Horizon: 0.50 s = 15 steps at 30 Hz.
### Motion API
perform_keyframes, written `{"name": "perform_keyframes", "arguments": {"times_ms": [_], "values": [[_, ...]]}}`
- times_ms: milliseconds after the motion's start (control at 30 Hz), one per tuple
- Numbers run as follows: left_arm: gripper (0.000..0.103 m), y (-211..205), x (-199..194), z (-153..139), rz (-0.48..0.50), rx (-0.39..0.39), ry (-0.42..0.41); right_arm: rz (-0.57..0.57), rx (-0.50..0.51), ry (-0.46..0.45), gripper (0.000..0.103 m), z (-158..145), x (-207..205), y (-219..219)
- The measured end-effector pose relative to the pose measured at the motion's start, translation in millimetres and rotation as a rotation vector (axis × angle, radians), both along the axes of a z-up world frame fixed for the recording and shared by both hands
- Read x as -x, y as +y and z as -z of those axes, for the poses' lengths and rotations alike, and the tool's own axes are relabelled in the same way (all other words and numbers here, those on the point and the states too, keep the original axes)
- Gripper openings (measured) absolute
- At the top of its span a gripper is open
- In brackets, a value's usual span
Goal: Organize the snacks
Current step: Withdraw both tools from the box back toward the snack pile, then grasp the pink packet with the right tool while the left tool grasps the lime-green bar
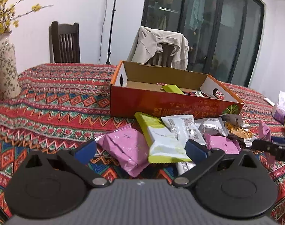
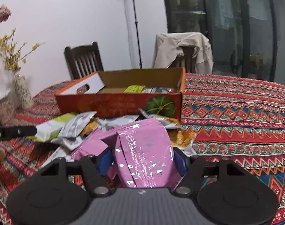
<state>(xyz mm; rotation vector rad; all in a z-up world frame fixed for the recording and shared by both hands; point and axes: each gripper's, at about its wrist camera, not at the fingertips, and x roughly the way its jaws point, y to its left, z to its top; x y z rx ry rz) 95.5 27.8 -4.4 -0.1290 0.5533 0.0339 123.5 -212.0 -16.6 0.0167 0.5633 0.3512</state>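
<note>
- Right gripper (image 2: 141, 162): closed on a pink snack packet (image 2: 144, 150); both blue pads are pressed against its sides, and the packet is held upright over the near part of the table.
- Left gripper (image 1: 140, 150): jaws spread wide, nothing between the pads; it is held low over the near side of the snack pile.
- Snack pile (image 1: 180, 131): mixed loose packets, pink, lime-and-white, silver and orange, are heaped on the patterned tablecloth (image 1: 58, 97) against the near wall of the box.
- Cardboard box (image 1: 161, 105): orange, open-topped, set towards the far edge of the table; a lime packet and a few others are already lodged inside.
- Vase (image 1: 5, 69): stood with yellow sprigs at the far left corner, well apart from the work.
- Risk, slippage: the glossy film is judged slippery; the packet could be dropped short of the box if the squeeze is light.
- Risk, crushing: the contents may be broken if the pads are pressed harder.
- Risk, snagging: the box's near wall could be caught by the packet's lower edge if too little height is gained.
</note>
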Motion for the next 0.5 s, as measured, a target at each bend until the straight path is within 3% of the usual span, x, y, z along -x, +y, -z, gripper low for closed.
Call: {"name": "perform_keyframes", "arguments": {"times_ms": [200,400,500], "values": [[0.103,-18,-14,-11,0.018,-0.112,0.018,0.063,-0.036,-0.021,0.067,-2,0,-10],[0.102,-35,-45,-4,0.011,-0.201,0.1,0.095,-0.054,-0.019,0.067,-2,0,-16],[0.087,-41,-56,4,0.017,-0.21,0.141,0.1,-0.062,-0.018,0.067,-1,0,-18]]}}
